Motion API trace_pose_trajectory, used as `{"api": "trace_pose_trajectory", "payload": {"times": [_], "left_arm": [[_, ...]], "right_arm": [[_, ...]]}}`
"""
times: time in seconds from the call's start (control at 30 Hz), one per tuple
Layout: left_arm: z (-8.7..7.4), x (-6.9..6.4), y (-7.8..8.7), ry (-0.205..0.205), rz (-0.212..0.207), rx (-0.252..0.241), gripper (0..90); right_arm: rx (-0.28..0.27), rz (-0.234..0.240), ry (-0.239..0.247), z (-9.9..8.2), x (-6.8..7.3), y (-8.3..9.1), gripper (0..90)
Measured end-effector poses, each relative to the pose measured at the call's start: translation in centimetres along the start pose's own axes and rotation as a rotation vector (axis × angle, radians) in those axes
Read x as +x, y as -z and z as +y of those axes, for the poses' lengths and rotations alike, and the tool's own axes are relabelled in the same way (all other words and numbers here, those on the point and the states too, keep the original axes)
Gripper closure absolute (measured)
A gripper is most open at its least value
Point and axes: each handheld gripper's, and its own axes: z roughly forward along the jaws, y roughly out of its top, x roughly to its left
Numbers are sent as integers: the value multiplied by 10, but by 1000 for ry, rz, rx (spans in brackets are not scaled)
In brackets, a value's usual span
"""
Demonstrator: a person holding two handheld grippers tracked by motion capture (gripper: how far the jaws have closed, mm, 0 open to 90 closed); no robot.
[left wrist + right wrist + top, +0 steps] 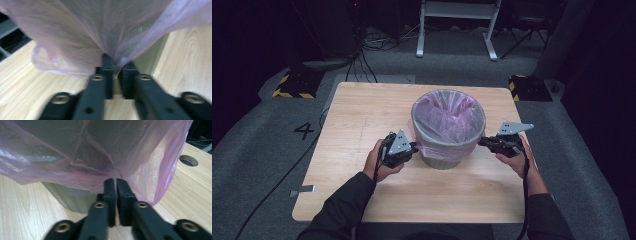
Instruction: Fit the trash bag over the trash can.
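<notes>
table [362, 125]: light wood top with rounded corners, takes up the middle of the high view, grey carpet all around it. There's a round cable hole [188, 160] in it, upper right of the right gripper view.
bin [448, 129]: round grey wastebasket sitting just right of centre on the table, a bit toward the near half. In the right gripper view you can see its grey wall [72, 197] peeking out below the bag.
bag [447, 112]: thin pink see-through liner, inside the bin and folded down over the rim so a skirt of it hangs outside. It covers the top half of both gripper views [75, 32] [75, 150].
left hand [379, 162]: comes in from the bottom, dark sleeve, sits lower left of the bin.
right hand [514, 157]: same deal, lower right of the bin.
left gripper [413, 146]: right up against the bin's left side, jaws pressed together and pinching a fold of the bag's hanging edge; the plastic bunches into a point right at the tips [115, 65].
right gripper [482, 141]: against the bin's right side, jaws squeezed together on the bag's edge too, film gathered at the tips [116, 181].
</notes>
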Motion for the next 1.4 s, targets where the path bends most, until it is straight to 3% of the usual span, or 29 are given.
{"api": "trace_pose_trajectory", "payload": {"times": [0.1,0.13,0.57,0.73,0.87,0.97,1.03,1.07,1.1,1.13,1.17,1.23,1.27,1.4], "left_arm": [[-3,1,0,-5,-16,8,898],[-6,-1,-1,-18,-22,30,899],[-24,-8,-14,-79,-64,149,899],[-37,0,-19,-37,-80,171,898],[-46,4,-18,11,-76,166,888],[-49,7,-17,47,-41,150,755],[-50,8,-16,67,-20,142,531],[-51,9,-12,114,12,133,422],[-51,9,-12,114,12,133,318],[-52,10,-6,155,7,111,248],[-52,10,-6,155,7,111,202],[-53,8,1,176,28,106,177],[-53,7,4,173,48,107,175],[-56,2,18,182,48,111,167]], "right_arm": [[-13,4,-8,-3,0,1,900],[-18,-14,-2,-6,2,3,900],[21,13,-24,-33,10,0,900],[45,9,-38,-40,6,-3,900],[56,17,-82,-50,-1,-6,900],[59,10,-106,-55,-5,-5,900],[56,14,-108,-55,-5,-4,900],[51,3,-107,-55,-4,-1,899],[51,3,-107,-55,-4,-1,899],[37,2,-115,-54,-4,3,822],[37,2,-115,-54,-4,3,822],[29,-6,-123,-54,-2,8,703],[8,0,-118,-53,-1,14,558],[-14,3,-109,-50,4,26,486]]}}
